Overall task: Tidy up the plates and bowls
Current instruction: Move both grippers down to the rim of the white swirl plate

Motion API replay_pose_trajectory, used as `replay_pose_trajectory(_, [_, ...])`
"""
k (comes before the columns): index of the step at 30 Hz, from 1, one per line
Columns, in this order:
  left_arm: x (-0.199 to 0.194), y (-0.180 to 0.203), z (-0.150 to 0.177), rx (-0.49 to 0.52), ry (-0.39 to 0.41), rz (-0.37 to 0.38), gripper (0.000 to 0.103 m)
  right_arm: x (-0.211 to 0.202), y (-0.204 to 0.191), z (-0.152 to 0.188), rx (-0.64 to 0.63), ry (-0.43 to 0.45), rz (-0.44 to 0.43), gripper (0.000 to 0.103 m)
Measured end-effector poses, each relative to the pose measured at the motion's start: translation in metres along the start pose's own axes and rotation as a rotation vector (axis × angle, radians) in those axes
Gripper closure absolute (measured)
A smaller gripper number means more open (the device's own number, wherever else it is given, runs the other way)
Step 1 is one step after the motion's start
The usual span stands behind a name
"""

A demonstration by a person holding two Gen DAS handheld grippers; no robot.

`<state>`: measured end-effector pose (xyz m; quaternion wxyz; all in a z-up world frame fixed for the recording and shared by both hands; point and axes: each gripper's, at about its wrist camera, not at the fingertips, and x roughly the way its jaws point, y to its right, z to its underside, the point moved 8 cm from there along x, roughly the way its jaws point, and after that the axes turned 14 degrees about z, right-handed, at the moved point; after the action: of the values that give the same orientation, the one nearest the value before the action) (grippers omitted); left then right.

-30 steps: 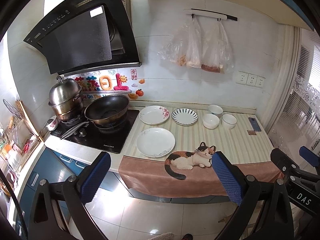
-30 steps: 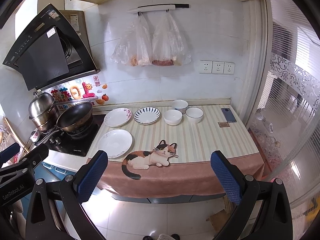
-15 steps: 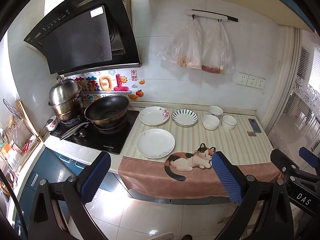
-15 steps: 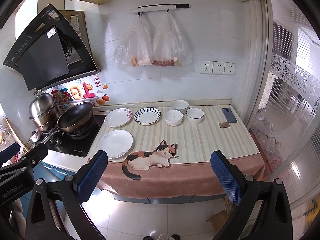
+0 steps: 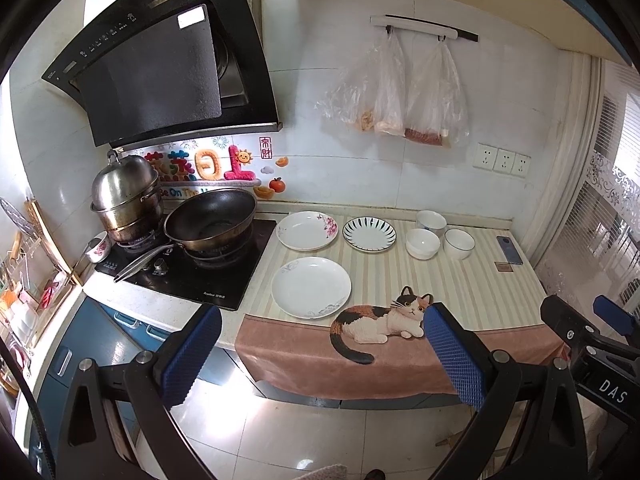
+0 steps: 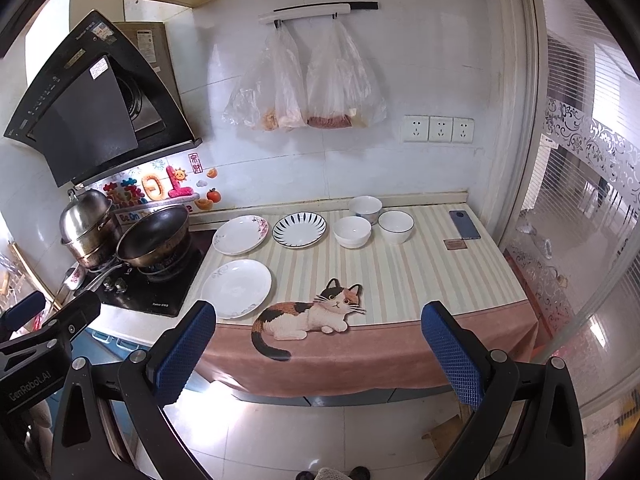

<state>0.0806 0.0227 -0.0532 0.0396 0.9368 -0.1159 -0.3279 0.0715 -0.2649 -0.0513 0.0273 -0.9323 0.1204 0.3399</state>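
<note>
I hold my left gripper (image 5: 320, 354) and right gripper (image 6: 316, 350) with fingers spread wide and empty, away from the tabletop (image 6: 420, 276); three plates (image 6: 236, 288) and three bowls (image 6: 352, 231) lie there separately.

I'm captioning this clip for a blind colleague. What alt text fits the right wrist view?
The open right gripper hangs short of a striped counter holding three plates and three white bowls. A wok and steel pot sit on the stove at left; the left gripper shows at the edge.
</note>
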Motion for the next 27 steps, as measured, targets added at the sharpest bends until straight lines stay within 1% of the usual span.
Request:
replay_pose_trajectory(2, [0.007,-0.011,-0.001,0.006,0.01,-0.012,0.0,0.005,-0.006,-0.002,0.007,0.007,-0.027,0.0])
replay_pose_trajectory(4, [0.017,-0.025,-0.001,0.012,0.026,-0.035,0.0,0.012,-0.016,-0.002,0.013,0.023,-0.095,0.0])
replay_pose_trajectory(5, [0.025,-0.034,0.0,0.011,0.026,-0.054,0.0,0.016,-0.021,0.0,0.016,0.025,-0.116,0.0])
replay_pose_trajectory(7, [0.044,-0.053,0.001,0.003,0.013,-0.086,0.0,0.034,-0.031,0.006,0.021,-0.004,-0.123,0.0])
replay_pose_trajectory(9, [0.065,-0.071,0.006,-0.011,-0.022,-0.101,0.0,0.062,-0.042,0.016,0.009,-0.063,-0.121,0.0])
replay_pose_trajectory(10, [0.081,-0.082,0.008,-0.026,-0.043,-0.106,0.0,0.076,-0.048,0.02,0.001,-0.09,-0.124,0.0])
replay_pose_trajectory(11, [0.093,-0.091,0.011,-0.038,-0.063,-0.117,0.0,0.088,-0.053,0.024,-0.006,-0.107,-0.127,0.0])
replay_pose_trajectory(14, [0.139,-0.119,0.02,-0.058,-0.132,-0.167,0.0,0.139,-0.077,0.037,-0.057,-0.18,-0.135,0.0])
replay_pose_trajectory(16, [0.175,-0.139,0.026,-0.077,-0.189,-0.182,0.0,0.178,-0.095,0.044,-0.096,-0.235,-0.137,0.0])
replay_pose_trajectory(19, [0.224,-0.16,0.033,-0.1,-0.268,-0.186,0.0,0.231,-0.12,0.05,-0.117,-0.293,-0.176,0.0])
replay_pose_trajectory(21, [0.263,-0.174,0.036,-0.111,-0.316,-0.186,0.005,0.27,-0.14,0.051,-0.126,-0.333,-0.208,0.0])
replay_pose_trajectory(22, [0.277,-0.178,0.037,-0.112,-0.336,-0.194,0.006,0.29,-0.15,0.049,-0.128,-0.351,-0.226,0.0])
replay_pose_trajectory(23, [0.295,-0.184,0.039,-0.116,-0.364,-0.206,0.009,0.314,-0.16,0.047,-0.132,-0.37,-0.246,0.0])
replay_pose_trajectory(24, [0.312,-0.189,0.04,-0.127,-0.39,-0.202,0.013,0.334,-0.168,0.045,-0.137,-0.389,-0.256,0.0])
replay_pose_trajectory(26, [0.343,-0.197,0.043,-0.156,-0.43,-0.186,0.013,0.381,-0.186,0.043,-0.154,-0.434,-0.272,0.0])
replay_pose_trajectory(27, [0.357,-0.201,0.045,-0.171,-0.454,-0.183,0.013,0.398,-0.195,0.042,-0.166,-0.453,-0.281,0.0])
